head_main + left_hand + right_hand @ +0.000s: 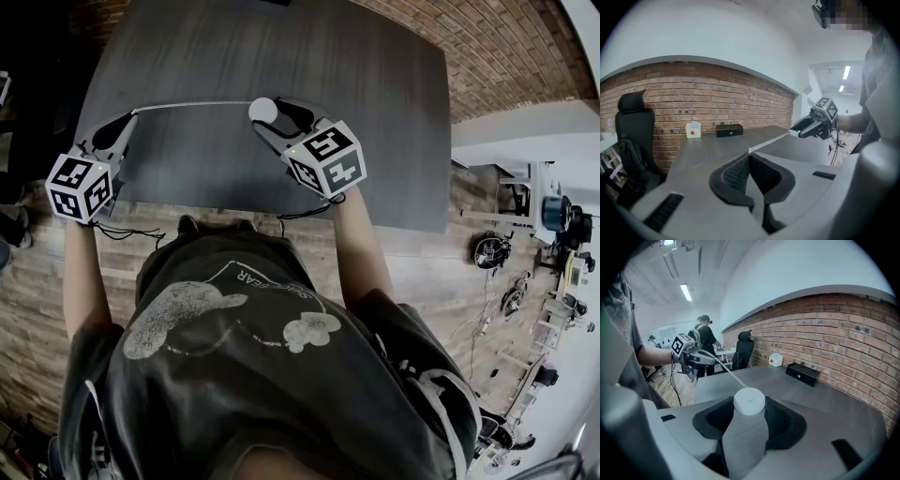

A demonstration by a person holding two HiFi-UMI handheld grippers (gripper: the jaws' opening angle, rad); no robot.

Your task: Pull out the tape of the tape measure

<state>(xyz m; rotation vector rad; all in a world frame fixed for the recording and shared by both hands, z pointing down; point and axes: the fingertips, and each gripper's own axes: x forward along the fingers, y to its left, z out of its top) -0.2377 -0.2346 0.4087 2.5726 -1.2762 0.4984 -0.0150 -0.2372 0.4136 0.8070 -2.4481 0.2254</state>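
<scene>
Over the dark surface (281, 66), my right tongs (274, 114) grasp the round white tape measure (263, 110). My left tongs (129, 120) are clenched on the tape (192, 104) end. A good length is out, and more could probably follow.

Legible text: one item. Your dark T-shirt (281, 375) carries a pale print. In the head view its word "BEAR" (246, 278) reads upside down, and the remaining letters along that arc are too small to make out. Left marker cube (82, 186) and right marker cube (325, 157): black-and-white square codes, no letters. Black box (730, 130): small pale emblem, unreadable.
</scene>
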